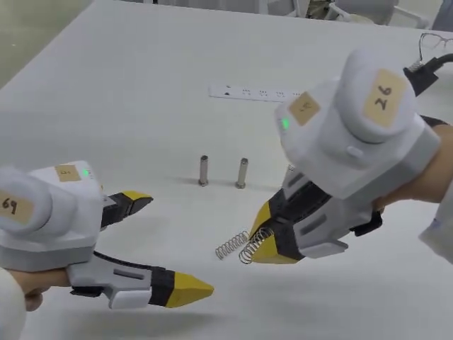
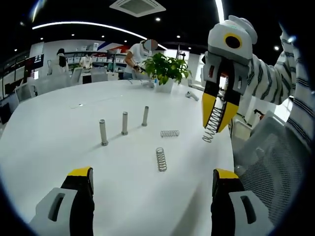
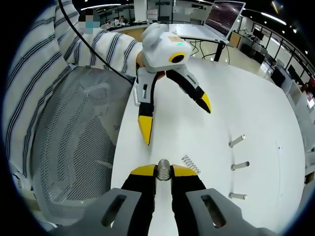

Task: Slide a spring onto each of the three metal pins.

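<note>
Head view: my right gripper, centre-right, nipped on a spring, a thin bright coil, off the table. My left gripper, lower left, jaws wide, empty.
Left gripper view: three pins upright, bare, centre-left; two loose springs nearby.
Right gripper view: coil end-on between tips. Next, I judge: line its bore over a pin.

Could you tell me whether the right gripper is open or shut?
Shut: the right gripper pinches a spring between its yellow tips.
</note>
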